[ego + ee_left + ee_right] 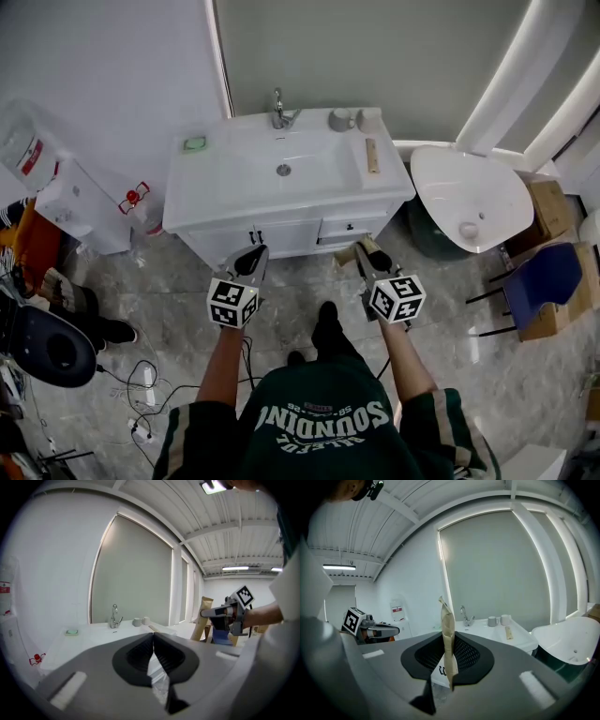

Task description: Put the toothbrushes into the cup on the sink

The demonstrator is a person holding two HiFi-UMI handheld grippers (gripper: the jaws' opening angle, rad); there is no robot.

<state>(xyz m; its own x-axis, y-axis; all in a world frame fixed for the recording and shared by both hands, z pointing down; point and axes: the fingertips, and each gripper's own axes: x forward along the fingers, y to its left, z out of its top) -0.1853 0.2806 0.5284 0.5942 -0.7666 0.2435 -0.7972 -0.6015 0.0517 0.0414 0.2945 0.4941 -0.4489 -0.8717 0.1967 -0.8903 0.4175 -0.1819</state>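
Person standing before a white sink (216,202), a gripper in each hand, both held level with the cabinet front and short of the sink top.

Left gripper (251,258): jaws pressed together, pads meeting at the tips, nothing between them; seen along its own jaws (153,637).

Right gripper (367,251): jaws clenched on a paper-wrapped toothbrush (446,630), which stands upright between the pads (464,651) and rises above them. From above, the tan wrapper (345,257) juts out past the fingertips, off the front edge of the sink.

Second wrapped toothbrush (372,156): lies flat along the right edge of the sink top, lengthwise front to back, beside the basin.

Grey cup (341,119) and pale cup (369,119): upright, side by side at the back right corner, the grey one nearer the faucet (279,112). The second toothbrush lies just in front of the pale cup, apart from it. Whether either cup holds anything cannot be told.

Green soap dish (195,143): back left corner of the sink top.

Drain (283,170): middle of the basin.
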